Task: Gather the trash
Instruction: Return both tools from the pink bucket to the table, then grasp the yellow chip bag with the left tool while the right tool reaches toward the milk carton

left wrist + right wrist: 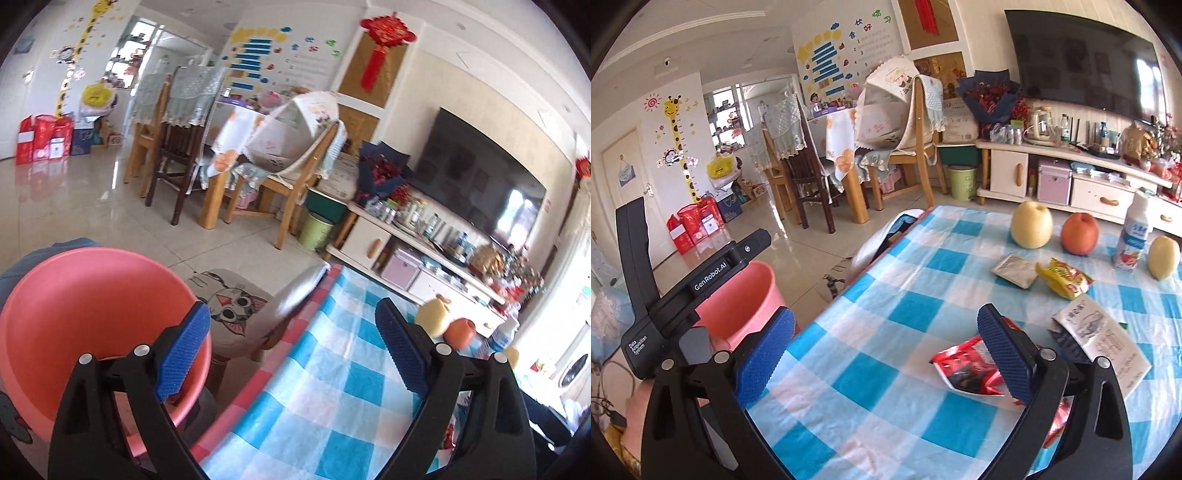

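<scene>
A pink trash bin stands beside the table's left edge, in front of my left gripper, which is open and empty; its left finger overlaps the bin's rim. My right gripper hangs open above the blue-checked tablecloth. A red crumpled wrapper lies just under and partly behind its right finger, with no pad pressing on it. Farther off lie a yellow snack packet, a silver packet and a printed leaflet. The pink trash bin shows at left.
Two pears, an apple and a white drink bottle stand at the table's far side. A cat-print stool sits beside the bin. Dining chairs, a green bin and a TV cabinet stand beyond.
</scene>
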`<state>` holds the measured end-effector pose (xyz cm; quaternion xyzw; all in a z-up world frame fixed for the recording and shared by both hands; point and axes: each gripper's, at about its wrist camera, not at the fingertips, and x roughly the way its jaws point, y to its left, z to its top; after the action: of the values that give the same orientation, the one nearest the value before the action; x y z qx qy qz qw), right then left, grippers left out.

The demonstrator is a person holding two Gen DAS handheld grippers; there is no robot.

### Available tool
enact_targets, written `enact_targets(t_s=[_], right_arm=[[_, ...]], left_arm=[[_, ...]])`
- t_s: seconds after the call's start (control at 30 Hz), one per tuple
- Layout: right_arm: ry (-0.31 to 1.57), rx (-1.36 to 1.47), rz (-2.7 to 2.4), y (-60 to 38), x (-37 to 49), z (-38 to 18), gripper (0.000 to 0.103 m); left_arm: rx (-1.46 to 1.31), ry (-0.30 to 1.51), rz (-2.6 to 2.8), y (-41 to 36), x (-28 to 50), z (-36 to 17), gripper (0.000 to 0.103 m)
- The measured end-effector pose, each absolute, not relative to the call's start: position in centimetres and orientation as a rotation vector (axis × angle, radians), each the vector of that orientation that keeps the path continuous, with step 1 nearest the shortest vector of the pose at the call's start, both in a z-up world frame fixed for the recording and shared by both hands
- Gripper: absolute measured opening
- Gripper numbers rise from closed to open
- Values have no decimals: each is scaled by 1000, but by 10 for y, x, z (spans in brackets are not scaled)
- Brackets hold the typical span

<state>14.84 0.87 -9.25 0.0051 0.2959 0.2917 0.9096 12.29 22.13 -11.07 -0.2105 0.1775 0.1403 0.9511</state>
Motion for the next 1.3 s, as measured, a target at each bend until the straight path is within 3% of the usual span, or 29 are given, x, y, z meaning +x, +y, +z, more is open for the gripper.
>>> enact_targets(t_s=[0.53, 1.3], right_arm=[[557, -79, 495, -44, 140, -87, 98], [547, -82, 359, -120, 158, -106, 98]], left_arm=[[-315, 599, 196, 165, 155, -128, 91], [-213, 596, 157, 106, 173, -128, 91]])
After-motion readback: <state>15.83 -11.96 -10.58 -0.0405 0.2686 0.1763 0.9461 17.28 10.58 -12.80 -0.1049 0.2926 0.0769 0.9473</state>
